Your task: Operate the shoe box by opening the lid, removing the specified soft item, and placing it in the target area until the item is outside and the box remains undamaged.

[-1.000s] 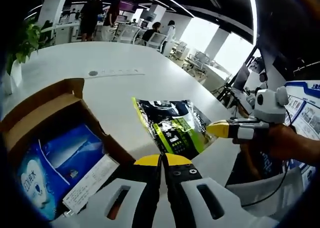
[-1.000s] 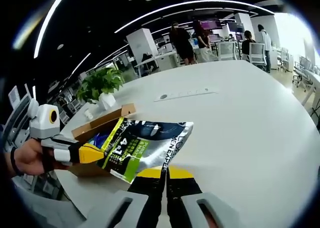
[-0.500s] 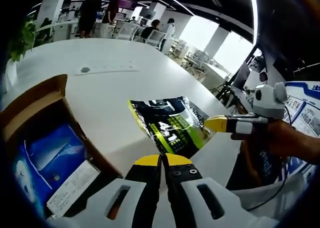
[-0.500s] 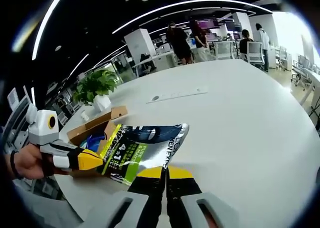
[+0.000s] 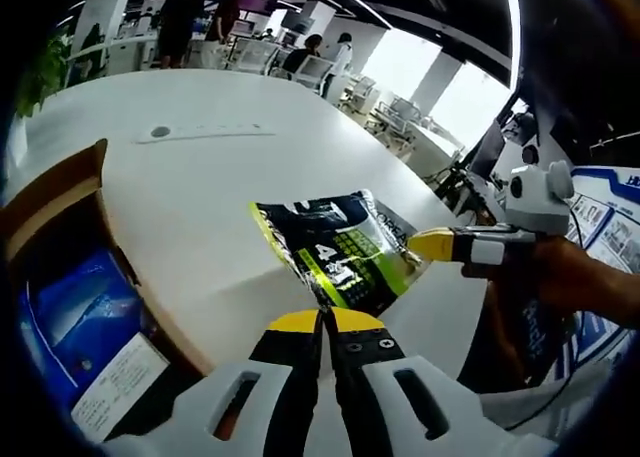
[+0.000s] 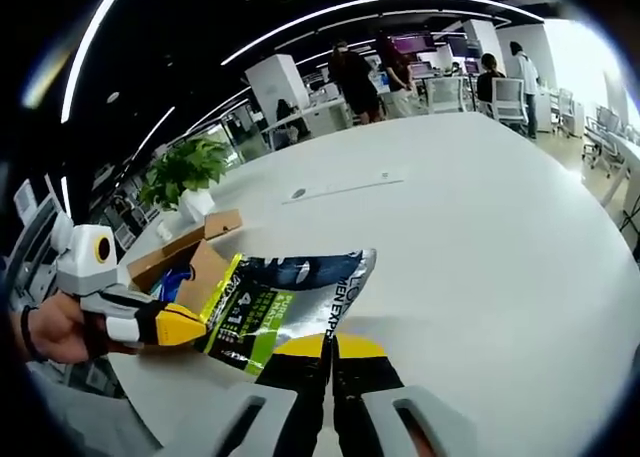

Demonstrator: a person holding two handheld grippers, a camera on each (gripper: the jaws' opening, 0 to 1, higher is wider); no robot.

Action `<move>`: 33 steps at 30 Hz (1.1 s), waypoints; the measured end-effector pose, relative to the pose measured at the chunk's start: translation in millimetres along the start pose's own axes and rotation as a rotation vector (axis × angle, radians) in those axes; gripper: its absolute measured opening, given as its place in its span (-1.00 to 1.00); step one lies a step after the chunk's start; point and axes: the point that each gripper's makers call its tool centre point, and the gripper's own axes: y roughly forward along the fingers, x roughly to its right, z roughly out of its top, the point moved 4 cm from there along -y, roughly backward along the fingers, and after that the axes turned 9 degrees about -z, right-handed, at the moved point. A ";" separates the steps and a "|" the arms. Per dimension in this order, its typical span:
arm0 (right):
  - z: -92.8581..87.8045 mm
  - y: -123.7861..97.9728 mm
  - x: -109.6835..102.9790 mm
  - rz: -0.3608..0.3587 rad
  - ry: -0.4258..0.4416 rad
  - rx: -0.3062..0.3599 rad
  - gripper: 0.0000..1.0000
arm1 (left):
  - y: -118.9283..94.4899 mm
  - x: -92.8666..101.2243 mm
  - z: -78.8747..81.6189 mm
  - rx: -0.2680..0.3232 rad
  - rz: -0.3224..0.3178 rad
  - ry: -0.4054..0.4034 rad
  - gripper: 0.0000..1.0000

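Shoe box: cut off by the left gripper view's left and lower edges; its far part is hidden behind the pouch in the right gripper view.
Blue pack inside: partly cropped, lettering unreadable.
White label: print too small.
Distant people: small, blurred.

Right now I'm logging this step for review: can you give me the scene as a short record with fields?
item: black and green foil pouch, out of the box
held by: left gripper and right gripper, both shut on its edges
box: cardboard shoe box, lid open, blue pack inside
surface: white table
background: potted plant
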 end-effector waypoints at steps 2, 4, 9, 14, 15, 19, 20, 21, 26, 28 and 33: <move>-1.0 1.2 2.6 0.002 -0.001 -0.009 -1.00 | 3.5 -0.3 -0.6 -0.011 0.004 0.030 -0.99; -1.6 3.8 4.7 0.005 -0.015 -0.016 -1.00 | 7.3 -1.4 -1.5 -0.017 0.007 0.033 -0.99; -1.2 9.1 12.6 0.004 -0.014 -0.025 -1.00 | 15.0 -0.7 -2.2 -0.022 0.013 0.044 -0.99; 0.7 13.9 17.7 0.011 -0.019 -0.032 -1.00 | 22.9 -1.9 -5.7 -0.040 0.024 0.053 -0.99; 0.6 14.0 17.2 0.012 -0.022 -0.032 -1.00 | 25.1 -1.9 -6.9 -0.046 0.026 0.057 -0.98; -0.1 17.8 19.8 0.015 -0.021 -0.037 -1.00 | 30.9 -3.4 -10.6 -0.060 0.034 0.062 -0.98; -1.0 19.4 20.8 0.015 -0.021 -0.041 -1.00 | 33.2 -4.4 -11.9 -0.065 0.037 0.062 -0.98; -1.8 21.0 21.8 0.016 -0.022 -0.046 -1.00 | 35.2 -5.2 -13.0 -0.070 0.040 0.062 -0.98; -6.4 26.1 25.3 0.021 -0.024 -0.064 -1.00 | 41.8 -9.6 -17.1 -0.086 0.051 0.062 -0.98; -8.6 28.3 25.1 0.023 -0.026 -0.071 -1.00 | 43.9 -11.6 -18.5 -0.092 0.056 0.060 -0.98; -9.0 30.6 25.3 0.026 -0.029 -0.084 -1.00 | 48.8 -17.1 -21.4 -0.105 0.069 0.054 -0.98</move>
